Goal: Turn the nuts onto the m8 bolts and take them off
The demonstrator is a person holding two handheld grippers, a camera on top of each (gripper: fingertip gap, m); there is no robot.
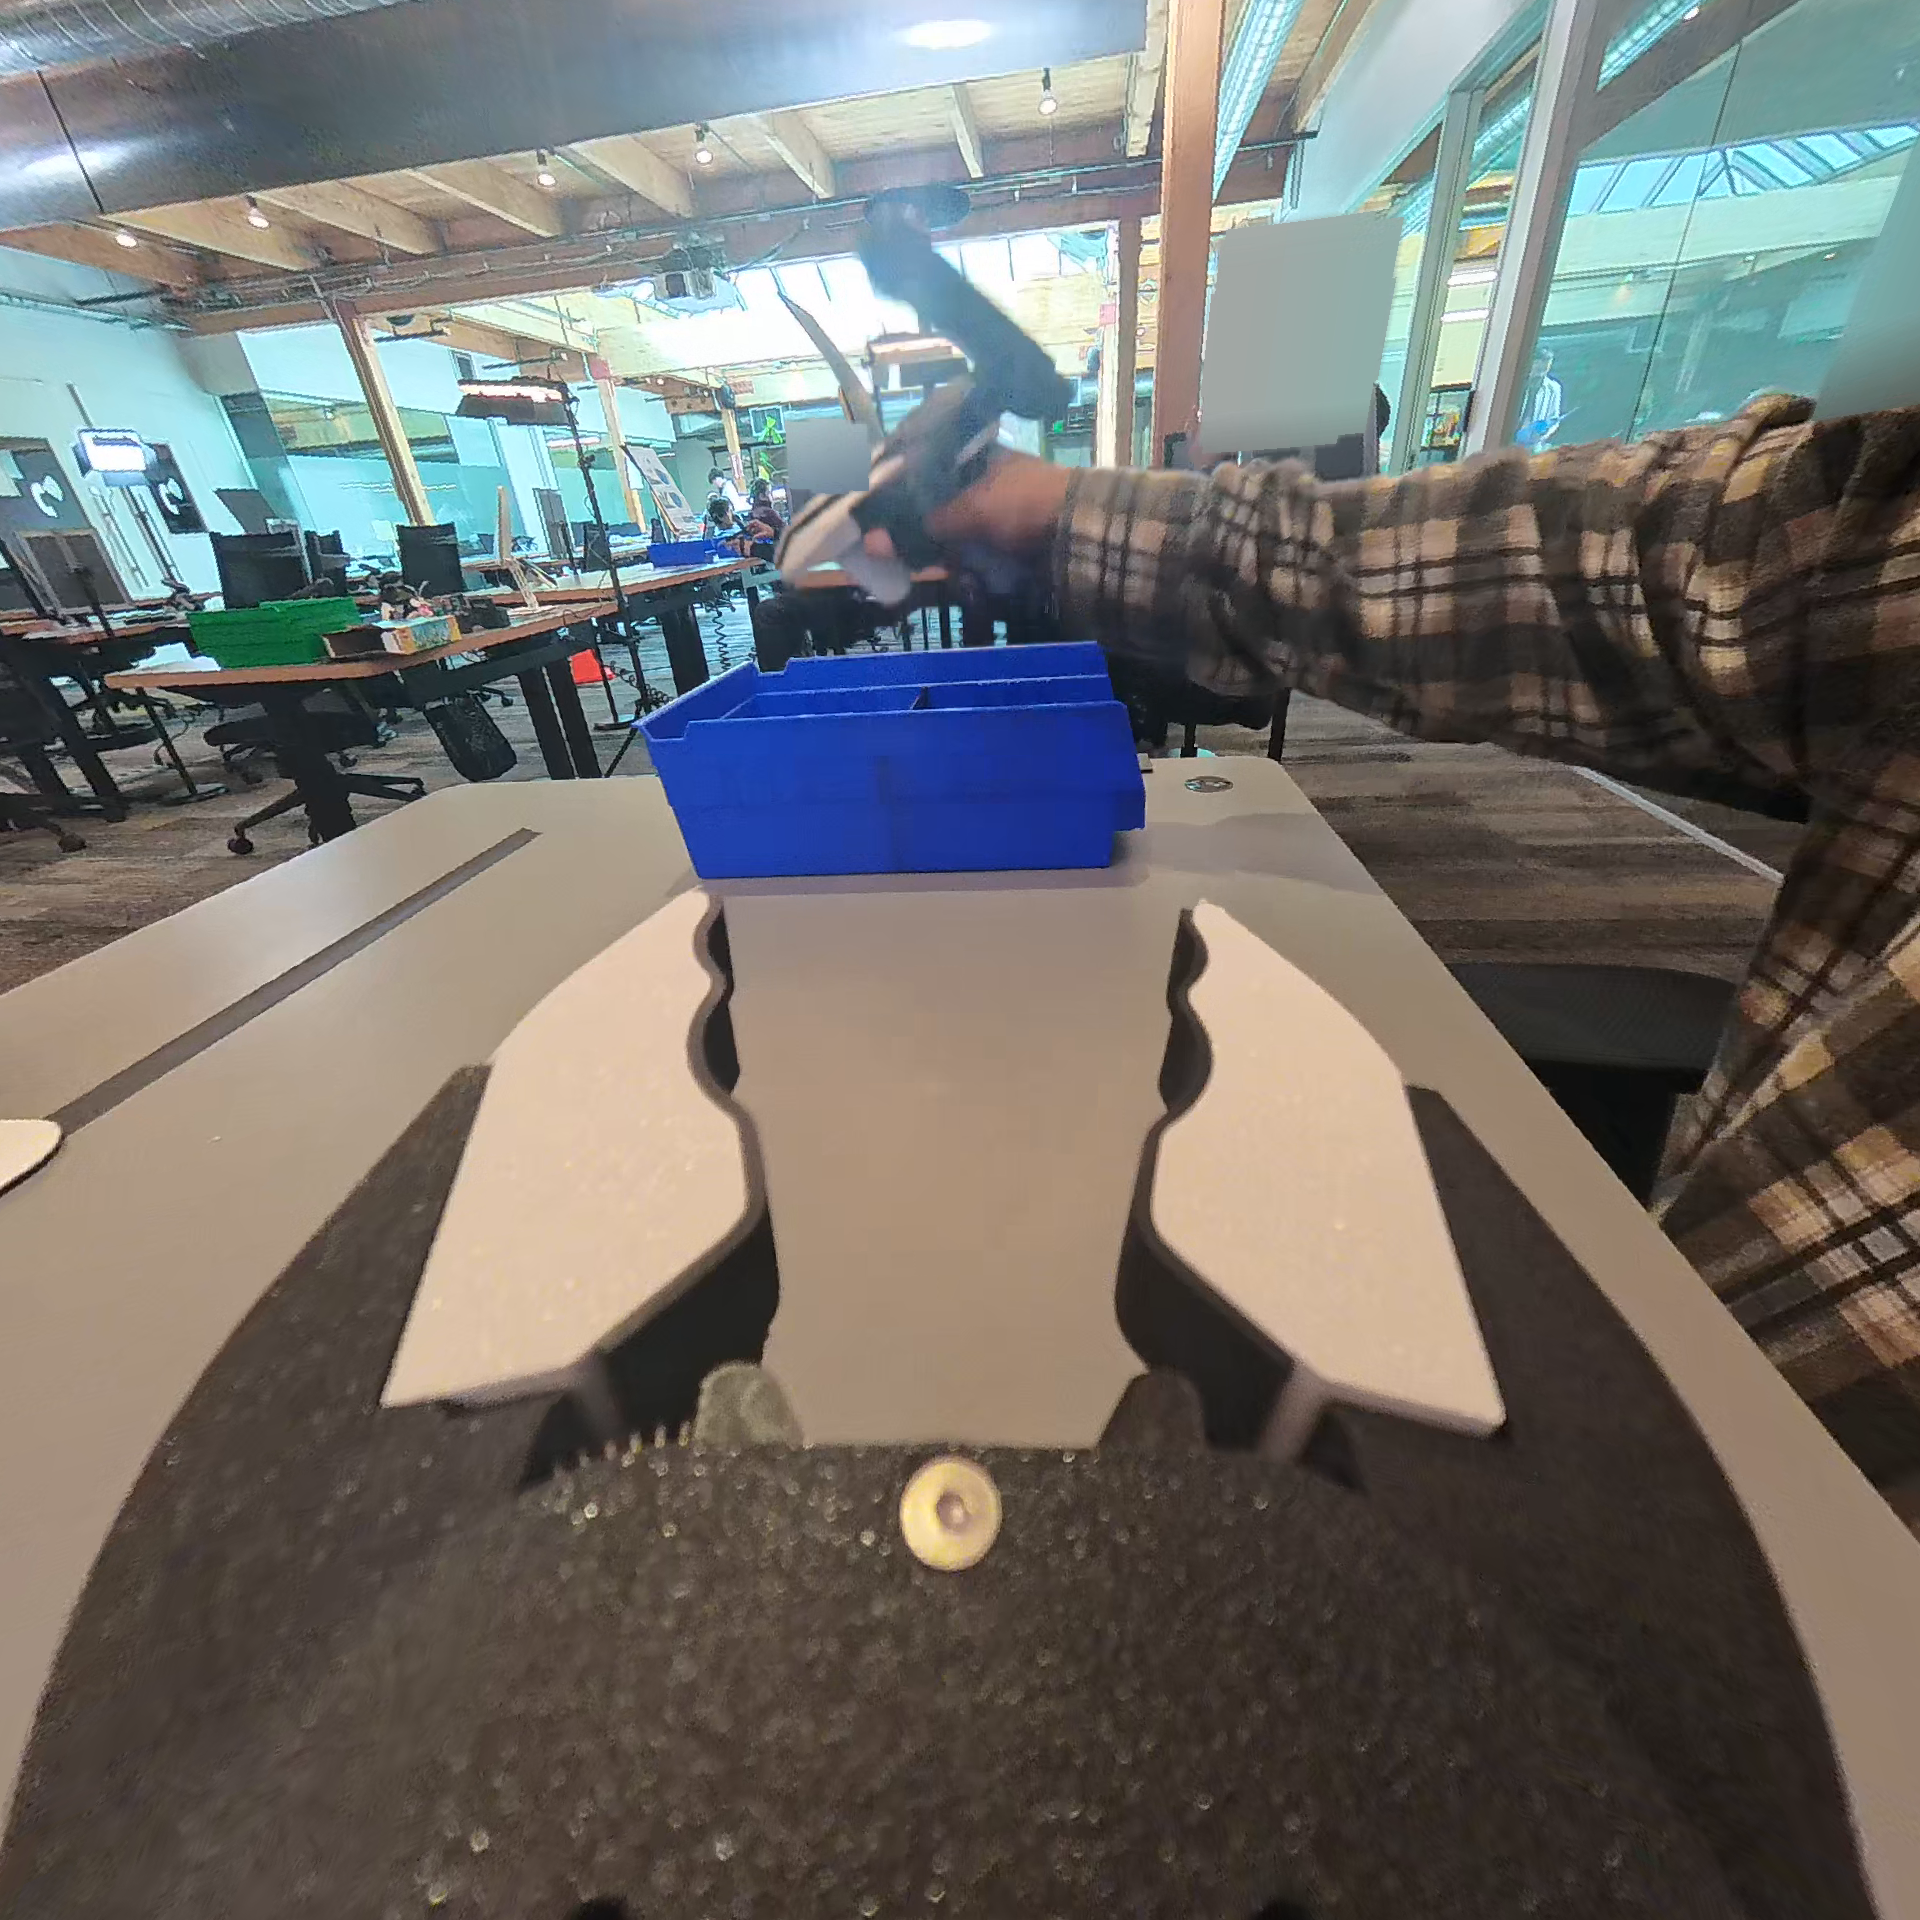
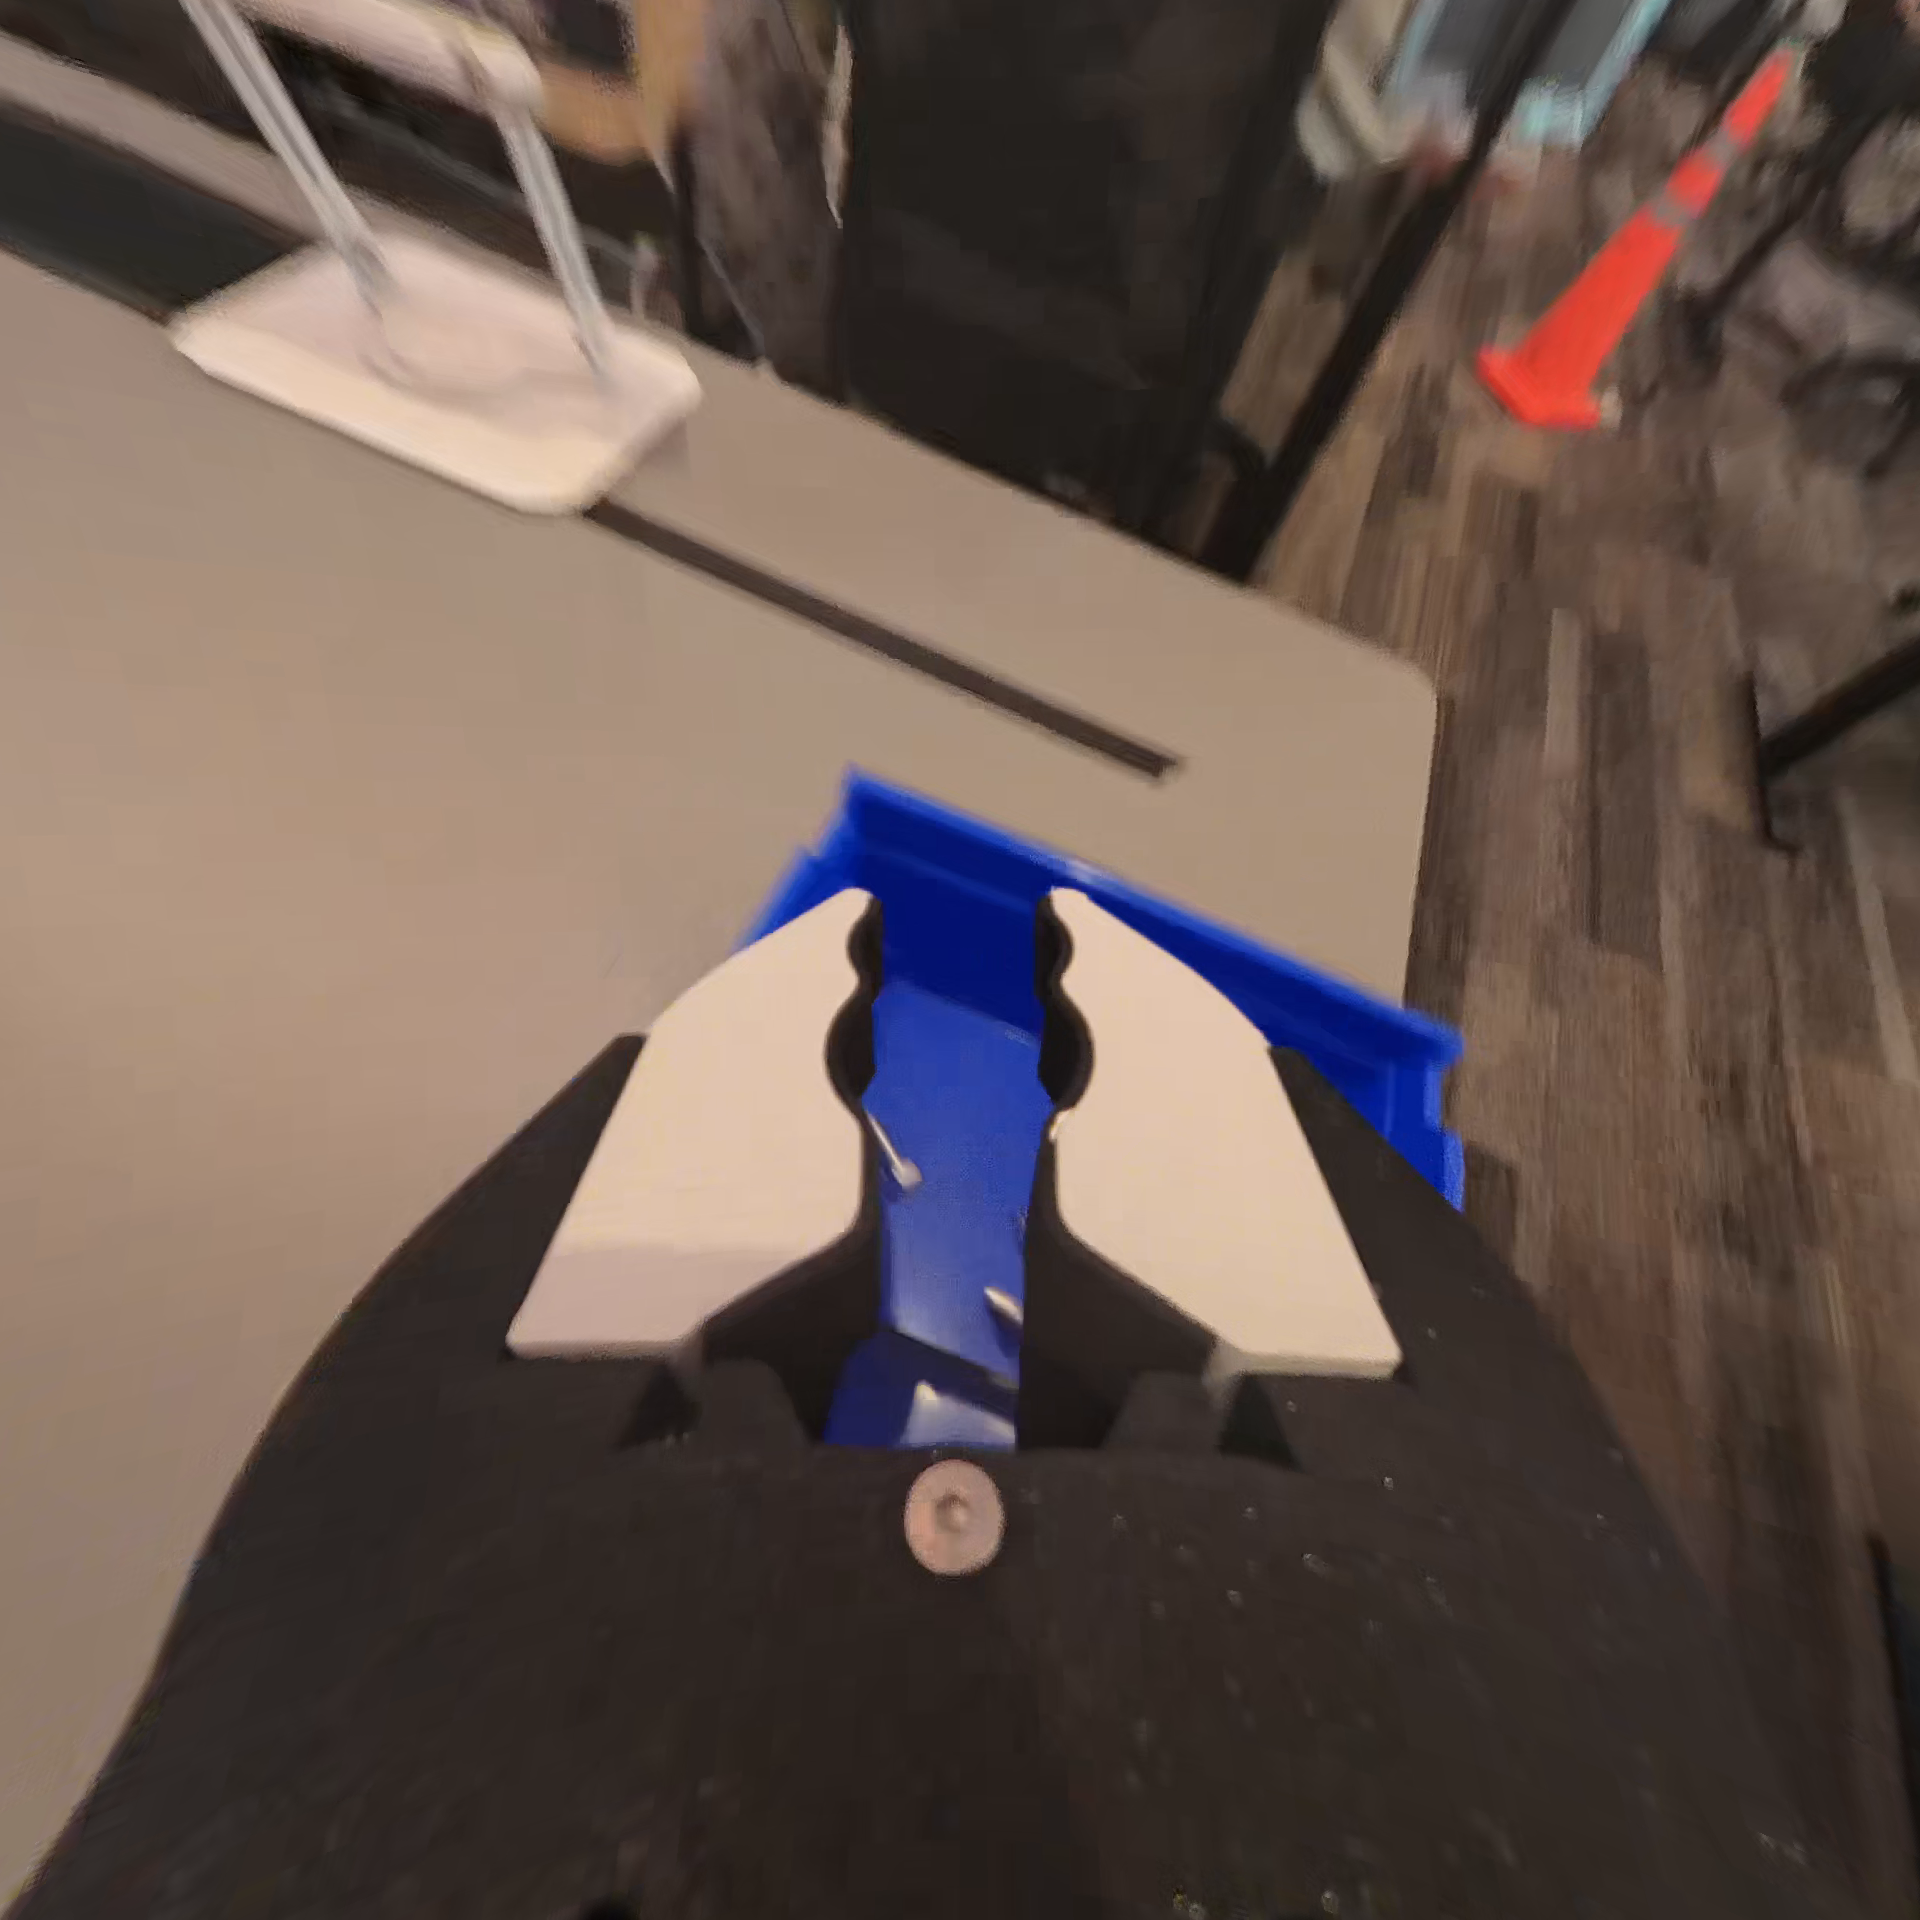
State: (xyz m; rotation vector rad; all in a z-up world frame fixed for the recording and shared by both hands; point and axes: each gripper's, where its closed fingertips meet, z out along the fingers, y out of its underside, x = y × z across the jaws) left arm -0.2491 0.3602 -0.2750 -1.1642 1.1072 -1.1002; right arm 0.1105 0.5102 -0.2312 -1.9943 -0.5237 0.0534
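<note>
A blue divided bin (image 1: 904, 790) stands on the grey table (image 1: 935, 1039) ahead of my left gripper (image 1: 951, 914), which is open and empty, low over the table. My right gripper (image 2: 958, 909) is open and empty, pointing down into the same blue bin (image 2: 1247, 997) from above. Between its fingers I see metal bolts (image 2: 896, 1162) lying on the bin's floor, blurred. In the left wrist view the right gripper (image 1: 862, 551) hangs above the bin, held by a hand with a plaid sleeve (image 1: 1455, 603). No nuts are clear to see.
A white stand base (image 2: 436, 384) with clear legs sits on the table's far left. A dark slot (image 2: 883, 644) runs across the tabletop. The table edge and carpet floor lie right of the bin. An orange cone (image 2: 1652, 270) stands on the floor. One gripper's finger ends stand about 40 centimetres off the other's.
</note>
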